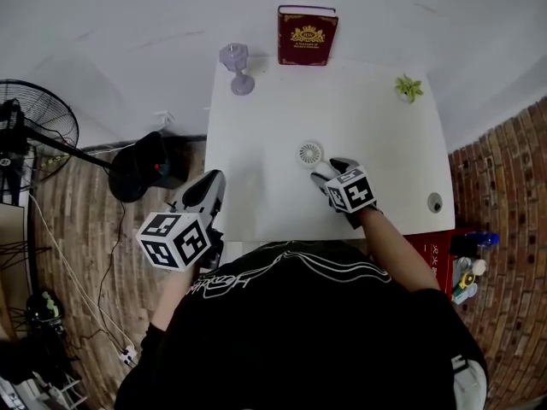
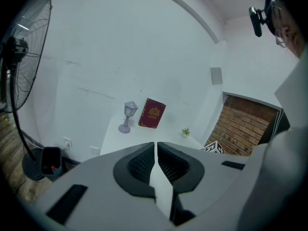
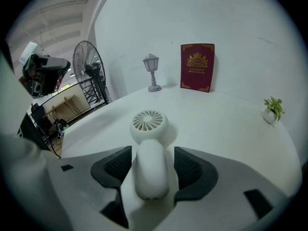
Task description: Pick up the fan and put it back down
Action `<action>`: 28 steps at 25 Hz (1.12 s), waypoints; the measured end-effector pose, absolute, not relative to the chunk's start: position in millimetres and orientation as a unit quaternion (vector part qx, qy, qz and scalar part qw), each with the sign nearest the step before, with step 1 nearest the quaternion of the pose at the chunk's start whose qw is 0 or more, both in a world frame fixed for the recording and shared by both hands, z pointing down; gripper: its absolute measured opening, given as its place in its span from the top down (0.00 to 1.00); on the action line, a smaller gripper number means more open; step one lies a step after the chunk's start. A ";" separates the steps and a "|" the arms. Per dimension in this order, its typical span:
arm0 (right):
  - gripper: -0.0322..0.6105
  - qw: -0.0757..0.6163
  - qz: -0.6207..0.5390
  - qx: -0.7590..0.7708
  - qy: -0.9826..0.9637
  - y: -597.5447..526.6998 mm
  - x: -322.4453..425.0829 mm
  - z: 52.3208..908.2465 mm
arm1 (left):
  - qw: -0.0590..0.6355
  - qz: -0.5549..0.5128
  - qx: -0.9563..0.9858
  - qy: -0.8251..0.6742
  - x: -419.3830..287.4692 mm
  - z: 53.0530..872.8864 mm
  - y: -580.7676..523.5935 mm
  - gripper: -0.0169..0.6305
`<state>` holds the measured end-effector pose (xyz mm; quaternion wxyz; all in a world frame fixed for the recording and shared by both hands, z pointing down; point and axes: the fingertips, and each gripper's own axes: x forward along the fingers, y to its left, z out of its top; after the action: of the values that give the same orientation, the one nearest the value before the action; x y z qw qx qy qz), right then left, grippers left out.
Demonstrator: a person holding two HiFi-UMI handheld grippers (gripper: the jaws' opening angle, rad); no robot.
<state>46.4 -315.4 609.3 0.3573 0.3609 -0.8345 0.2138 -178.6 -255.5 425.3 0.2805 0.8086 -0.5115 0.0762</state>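
Observation:
A small white hand-held fan [image 1: 310,154] lies flat on the white table [image 1: 256,126], its round grille pointing away from me. In the right gripper view the fan [image 3: 149,124] has its handle running back between the jaws of my right gripper [image 3: 151,154]. A gap shows on each side, so the pads do not press it and the gripper is open. The head view shows the right gripper [image 1: 330,171] just behind the fan. My left gripper [image 1: 211,186] hangs at the table's left front edge, off the fan. Its jaws [image 2: 156,150] are shut with nothing between them.
At the table's far edge stand a red book [image 1: 307,36] against the wall, a small grey lantern [image 1: 237,67] and a tiny potted plant [image 1: 408,87]. A small round object [image 1: 435,202] sits near the right edge. A black floor fan [image 1: 34,135] stands on the brick floor at left.

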 end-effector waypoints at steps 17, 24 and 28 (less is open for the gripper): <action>0.95 0.117 0.130 0.284 -0.943 -211.4 -11.0 413.9 | 0.283 0.056 0.838 -0.463 -151.6 400.4 -179.5 0.91; 0.95 0.053 0.159 0.246 -0.955 -156.5 -20.0 386.1 | 0.274 0.044 0.858 -0.433 -132.1 387.2 -146.5 0.91; 0.95 0.030 0.157 0.239 -0.958 -143.7 -19.8 372.0 | 0.269 0.039 0.862 -0.429 -128.0 384.4 -135.4 0.91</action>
<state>-19.8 -143.7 372.0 0.0300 0.2394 -0.9577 0.1566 -128.0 -135.4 384.4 0.2687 0.8615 -0.4290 0.0393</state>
